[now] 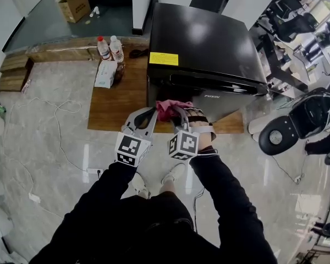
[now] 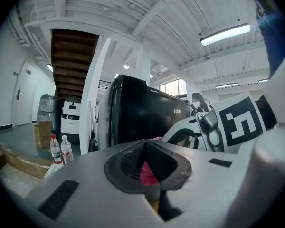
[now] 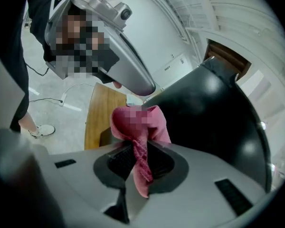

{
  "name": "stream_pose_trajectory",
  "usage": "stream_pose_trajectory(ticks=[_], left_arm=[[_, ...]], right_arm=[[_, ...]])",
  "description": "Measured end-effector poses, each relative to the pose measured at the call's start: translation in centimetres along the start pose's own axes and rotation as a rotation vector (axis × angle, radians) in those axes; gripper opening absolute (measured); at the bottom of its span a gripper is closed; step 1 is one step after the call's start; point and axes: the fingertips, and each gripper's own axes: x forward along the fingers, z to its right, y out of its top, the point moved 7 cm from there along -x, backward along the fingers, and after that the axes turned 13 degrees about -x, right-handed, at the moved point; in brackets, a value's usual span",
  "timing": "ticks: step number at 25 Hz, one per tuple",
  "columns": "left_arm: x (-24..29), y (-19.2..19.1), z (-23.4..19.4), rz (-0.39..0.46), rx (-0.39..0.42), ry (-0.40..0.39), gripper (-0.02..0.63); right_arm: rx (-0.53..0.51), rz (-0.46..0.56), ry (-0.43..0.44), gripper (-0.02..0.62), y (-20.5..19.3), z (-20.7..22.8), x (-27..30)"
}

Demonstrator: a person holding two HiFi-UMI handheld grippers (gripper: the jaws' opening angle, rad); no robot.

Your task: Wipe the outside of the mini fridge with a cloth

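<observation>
The black mini fridge [image 1: 203, 43] stands on a low wooden platform [image 1: 113, 106], its door side facing me. A pink cloth [image 1: 168, 109] hangs bunched just in front of the fridge's lower front edge. My left gripper [image 1: 153, 113] is shut on the cloth's left part and my right gripper [image 1: 180, 114] is shut on its right part, the two side by side. In the left gripper view the cloth [image 2: 149, 174] shows between the closed pads, with the fridge [image 2: 142, 113] behind. In the right gripper view the cloth [image 3: 142, 127] stands up out of the closed jaws against the fridge [image 3: 218, 108].
Two water bottles [image 1: 110, 48] and a tissue pack [image 1: 105, 73] sit on the platform left of the fridge. A cardboard box [image 1: 74, 4] is at the back. A black office chair [image 1: 300, 120] stands to the right. Cables [image 1: 60, 114] run across the marble floor.
</observation>
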Motion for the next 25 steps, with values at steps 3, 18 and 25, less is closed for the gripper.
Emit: stream_pose_trajectory(ticks=[3, 18, 25], left_arm=[[0.6, -2.3, -0.8, -0.037, -0.003, 0.008, 0.006], [0.2, -9.5, -3.3, -0.169, -0.106, 0.095, 0.006], [-1.4, -8.2, -2.5, -0.176, -0.106, 0.080, 0.006]], right_arm=[[0.017, -0.006, 0.059, 0.067, -0.3, -2.2, 2.2], [0.080, -0.093, 0.362, 0.066, -3.1, -14.5, 13.2], [0.141, -0.062, 0.381, 0.066, -2.3, -12.8, 10.8]])
